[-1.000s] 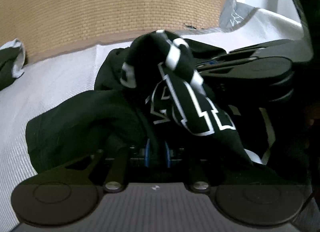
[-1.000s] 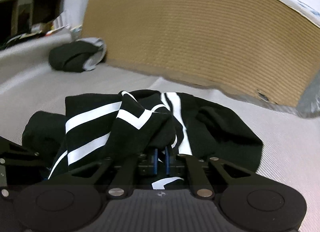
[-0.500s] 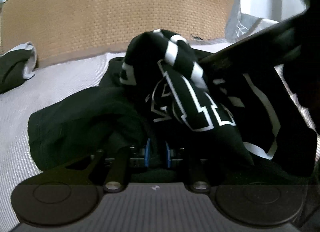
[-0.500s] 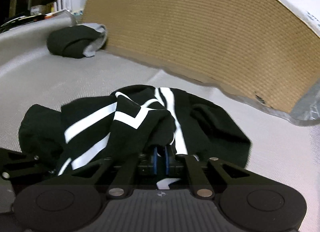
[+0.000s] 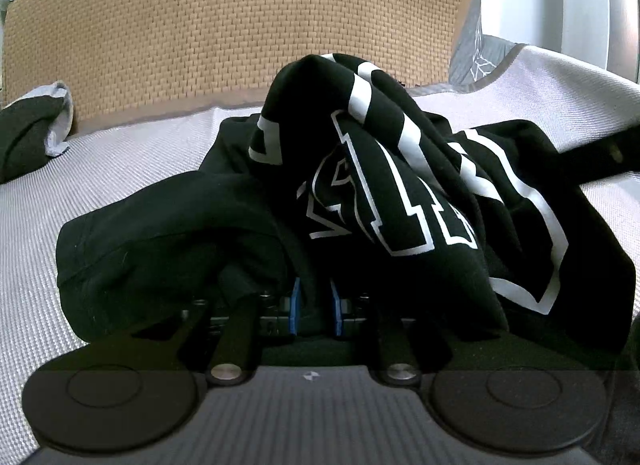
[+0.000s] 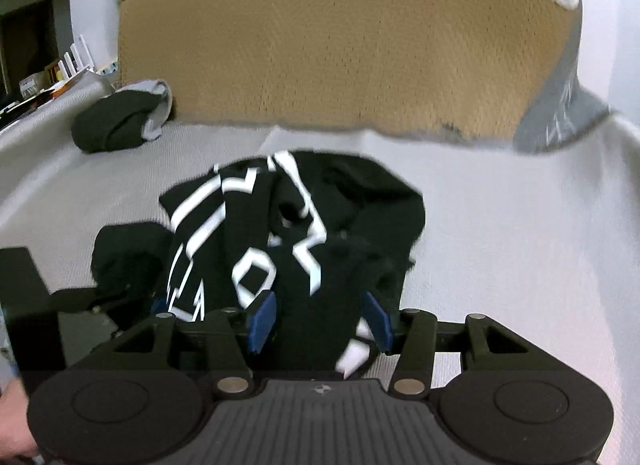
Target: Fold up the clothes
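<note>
A black garment with white block lettering lies bunched on the white textured bed surface. My left gripper is shut on a fold of its black fabric, which drapes over the blue pads. In the right wrist view the same garment is heaped just ahead. My right gripper has its jaws opening, the blue pads stand wide apart, and loose fabric still hangs between them. A dark part of the right gripper crosses the right edge of the left wrist view.
A tall tan woven panel closes off the back of the bed. A rolled dark garment with a grey edge lies at its left foot. Grey plastic wrap sits at the right end. Cluttered shelves show at far left.
The right gripper's jaws have spread from pinched on the fabric to wide apart, and it has drawn back and up. The left gripper keeps its grip and has barely moved.
</note>
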The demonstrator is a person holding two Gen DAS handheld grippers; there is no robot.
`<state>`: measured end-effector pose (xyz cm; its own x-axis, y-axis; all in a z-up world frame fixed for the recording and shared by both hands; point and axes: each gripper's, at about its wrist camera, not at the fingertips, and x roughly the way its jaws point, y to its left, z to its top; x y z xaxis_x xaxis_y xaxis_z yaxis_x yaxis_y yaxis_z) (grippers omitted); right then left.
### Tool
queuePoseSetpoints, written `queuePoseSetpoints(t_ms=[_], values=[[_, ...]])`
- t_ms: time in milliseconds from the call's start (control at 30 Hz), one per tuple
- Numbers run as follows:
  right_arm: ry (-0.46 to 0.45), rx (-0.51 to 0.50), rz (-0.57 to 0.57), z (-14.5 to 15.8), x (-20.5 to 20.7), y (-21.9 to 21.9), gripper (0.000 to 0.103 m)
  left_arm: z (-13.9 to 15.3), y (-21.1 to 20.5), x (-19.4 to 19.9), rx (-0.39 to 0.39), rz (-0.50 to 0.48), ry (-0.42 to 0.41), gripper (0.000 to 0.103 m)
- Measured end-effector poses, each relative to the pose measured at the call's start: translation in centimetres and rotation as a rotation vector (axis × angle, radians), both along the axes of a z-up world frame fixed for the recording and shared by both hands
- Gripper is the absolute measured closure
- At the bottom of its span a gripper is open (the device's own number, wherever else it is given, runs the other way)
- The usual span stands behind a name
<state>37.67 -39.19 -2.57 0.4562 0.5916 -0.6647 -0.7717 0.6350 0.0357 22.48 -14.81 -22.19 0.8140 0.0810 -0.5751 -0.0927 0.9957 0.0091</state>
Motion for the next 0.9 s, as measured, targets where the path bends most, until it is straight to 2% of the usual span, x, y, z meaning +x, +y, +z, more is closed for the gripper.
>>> queuePoseSetpoints(t_ms=[167,300,533,667,900], values=[[0.065,-0.004,0.007,-0.7,-0.7,-0.4,0.049,0.0,0.1,0.2,-0.002,-0.001,0.001,0.087],[0.063,-0.033,0.036,-1.5,-1.7,-0.2,0.047,0.0,0.0,0.1,-0.002,0.001,-0.004,0.087],[0.099,-0.093,-0.053,-3.5,-0.8,0.6,0.045,-0.1,-0.1,0.0,-0.003,0.001,-0.008,0.087],[0.132,-0.092,-0.084,-4.6,0.0,1.0,0.045,-0.2,-0.1,-0.1,-0.003,0.002,-0.009,0.087],[0.111,-0.085,-0.146,-5.1,0.7,1.8,0.058,-0.3,0.0,-0.1,-0.011,0.007,-0.014,0.087]])
